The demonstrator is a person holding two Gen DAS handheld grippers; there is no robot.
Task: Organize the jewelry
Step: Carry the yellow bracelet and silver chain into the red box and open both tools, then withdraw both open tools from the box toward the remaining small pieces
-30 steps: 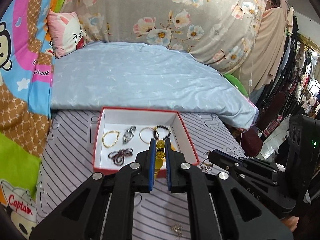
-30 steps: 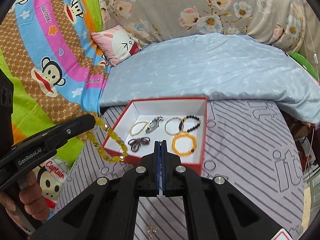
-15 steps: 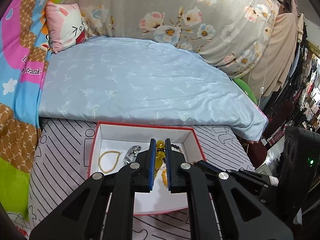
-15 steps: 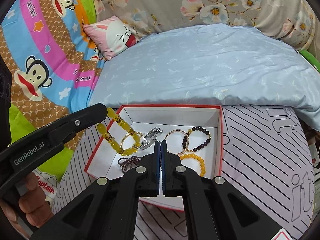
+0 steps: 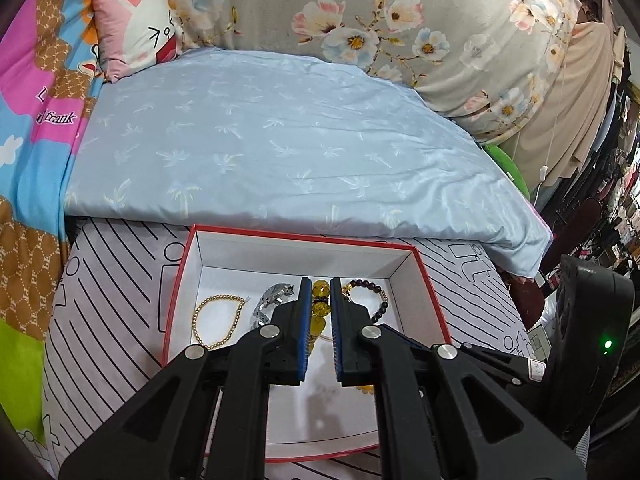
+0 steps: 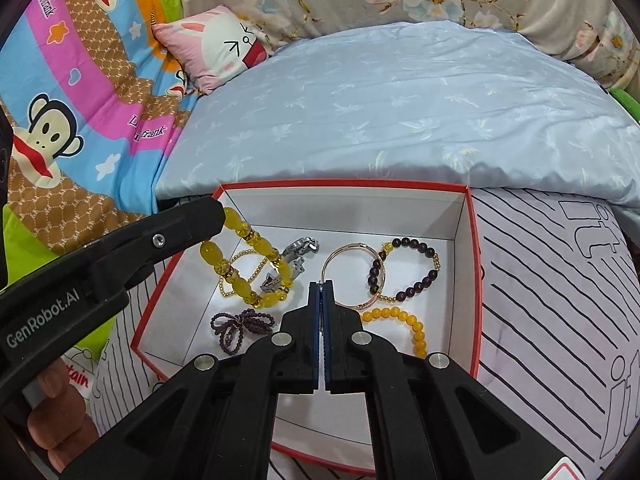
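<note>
Yellow chunky-bead bracelet [image 6: 244, 264] hangs clamped in the left gripper [image 5: 319, 308] over the red-rimmed white box [image 6: 472, 280], unreleased; five pieces lie inside. Right gripper [image 6: 321, 312] is closed, empty.

One red box [image 6: 474, 280] with white inside sits on the striped sheet. Beaded bracelets: five — large yellow [image 6: 256, 268], dark purple-brown [image 6: 416, 276], small orange-yellow [image 6: 404, 320], thin gold [image 5: 216, 322], small purple, bunched [image 6: 240, 326]. Also one plain gold bangle [image 6: 352, 256], one silver metal band [image 6: 298, 258], two black grippers, left [image 5: 320, 306] and right [image 6: 321, 322], and one pink pillow [image 6: 216, 46] at far left.
</note>
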